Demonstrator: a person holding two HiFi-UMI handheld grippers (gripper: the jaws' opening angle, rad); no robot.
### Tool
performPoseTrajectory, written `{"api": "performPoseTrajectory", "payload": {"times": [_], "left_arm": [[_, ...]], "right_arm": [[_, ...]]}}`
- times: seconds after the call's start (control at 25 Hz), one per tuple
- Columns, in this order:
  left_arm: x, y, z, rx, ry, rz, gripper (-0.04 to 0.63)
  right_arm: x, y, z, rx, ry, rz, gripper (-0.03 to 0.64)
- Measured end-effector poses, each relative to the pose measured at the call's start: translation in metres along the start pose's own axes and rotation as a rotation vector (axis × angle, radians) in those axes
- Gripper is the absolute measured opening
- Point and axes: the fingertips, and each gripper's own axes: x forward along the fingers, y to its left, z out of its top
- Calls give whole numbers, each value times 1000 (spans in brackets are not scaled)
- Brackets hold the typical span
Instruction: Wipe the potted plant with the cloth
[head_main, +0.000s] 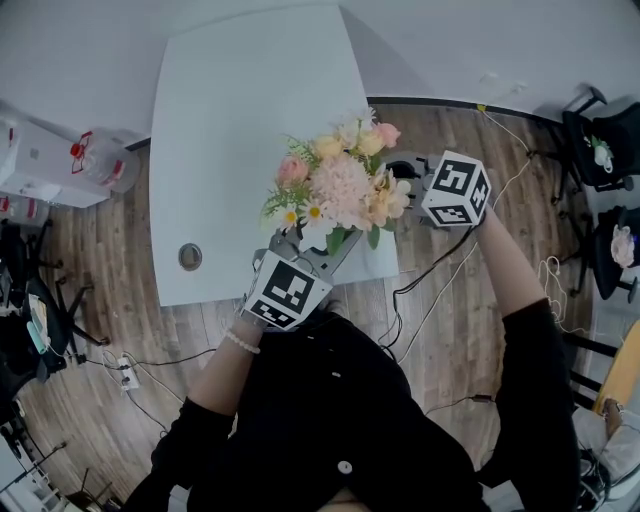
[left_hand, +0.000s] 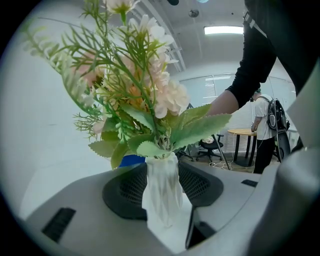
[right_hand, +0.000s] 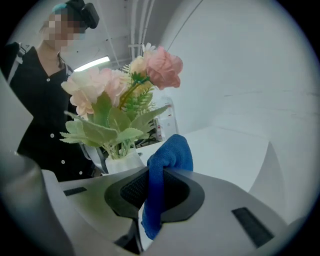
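Note:
The potted plant is a bunch of pink, peach and white flowers in a white ribbed vase, standing at the near edge of the white table. My left gripper is shut on the vase, with the leaves right above the jaws. My right gripper is at the right side of the flowers, shut on a folded blue cloth that sticks up between the jaws. In the right gripper view the flowers and the vase are just left of the cloth, a short gap away.
A round cable port sits in the table left of the vase. Cables and a power strip lie on the wooden floor. Office chairs stand at the far right, boxes and a water jug at the left. A person stands in the background.

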Motion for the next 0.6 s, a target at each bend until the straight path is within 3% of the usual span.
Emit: {"api": "performPoseTrajectory", "payload": {"times": [0.6], "left_arm": [[-1,-1,-5,-15,10,-1,209]], "right_arm": [[34,-26,-39,132,58,-35,81]]}}
